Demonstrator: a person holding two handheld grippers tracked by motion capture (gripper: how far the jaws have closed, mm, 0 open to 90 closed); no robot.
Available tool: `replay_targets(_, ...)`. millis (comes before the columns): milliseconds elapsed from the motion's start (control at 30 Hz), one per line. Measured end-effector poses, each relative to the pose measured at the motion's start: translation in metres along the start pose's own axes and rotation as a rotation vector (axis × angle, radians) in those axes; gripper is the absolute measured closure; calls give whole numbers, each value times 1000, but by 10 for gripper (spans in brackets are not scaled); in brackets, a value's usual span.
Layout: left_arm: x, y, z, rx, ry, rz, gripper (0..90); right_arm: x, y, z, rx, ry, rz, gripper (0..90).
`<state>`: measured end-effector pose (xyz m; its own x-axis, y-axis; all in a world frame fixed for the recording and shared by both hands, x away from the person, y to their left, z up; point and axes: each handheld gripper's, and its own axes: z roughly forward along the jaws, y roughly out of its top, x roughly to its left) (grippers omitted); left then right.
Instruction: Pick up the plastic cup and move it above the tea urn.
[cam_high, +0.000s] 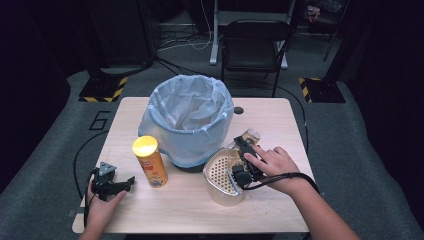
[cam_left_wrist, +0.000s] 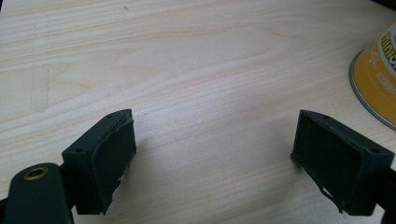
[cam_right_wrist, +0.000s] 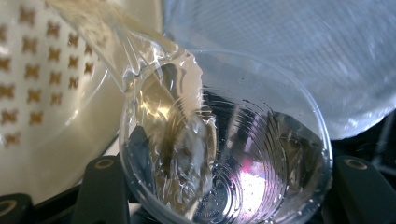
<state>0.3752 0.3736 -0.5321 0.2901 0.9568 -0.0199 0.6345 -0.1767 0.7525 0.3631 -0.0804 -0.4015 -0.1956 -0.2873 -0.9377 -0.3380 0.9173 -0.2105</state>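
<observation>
Your right claw (cam_high: 239, 159) held a clear plastic cup (cam_right_wrist: 224, 154), its jaws closed on either side of the cup's wall, as the right gripper view showed. The cup sat between the cream perforated basket (cam_high: 220, 175) and the bin lined with a pale blue bag (cam_high: 187, 117), close against both. A crumpled bit of clear film (cam_right_wrist: 140, 60) hung from the cup's mouth toward the basket, so it looked as though you had gripped the cup low to keep that mouth open and facing the bin for tipping out.

Your left claw (cam_high: 114, 184) rested wide open on the bench (cam_left_wrist: 187, 60), holding nothing, just short of the yellow-lidded crisp tube (cam_high: 150, 161), which stood upright beside the bin. It seemed parked there to keep clear of the right side's work.

For room: the bin's rim stood higher than the cup, so a lift would have been needed before any tipping. The basket crowded the cup's near side, near the bench's front edge. The bench's right edge lay beyond your right hand (cam_high: 272, 162), with bare wood between.
</observation>
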Motion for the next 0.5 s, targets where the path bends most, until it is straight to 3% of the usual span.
replay_targets(33,0,0,0,0,0,0,129,3,2,0,11,-9,-45,391)
replay_targets(67,0,0,0,0,0,0,129,3,2,0,11,-9,-45,391)
replay_targets(100,0,0,0,0,0,0,129,0,4,0,15,-19,-140,392)
replay_targets(133,0,0,0,0,0,0,130,5,4,-2,41,-36,-119,392)
replay_targets(167,0,0,0,1,0,0,129,5,7,-3,35,-74,-260,392)
replay_targets(200,0,0,0,0,0,0,129,8,7,-4,47,-88,-297,392)
replay_targets(267,0,0,0,0,0,0,129,11,8,-4,54,-109,-321,392)
replay_targets(300,0,0,0,0,0,1,130,16,9,-6,64,-125,-371,392)
replay_targets(333,0,0,0,0,0,0,129,20,8,-6,78,-97,-396,392)
replay_targets(400,0,0,0,1,-1,-1,129,24,8,-6,63,-108,-372,392)
replay_targets(433,0,0,0,0,0,0,129,19,9,-9,74,-118,-397,392)
replay_targets(500,0,0,0,0,0,1,129,18,9,-10,72,-125,-394,392)
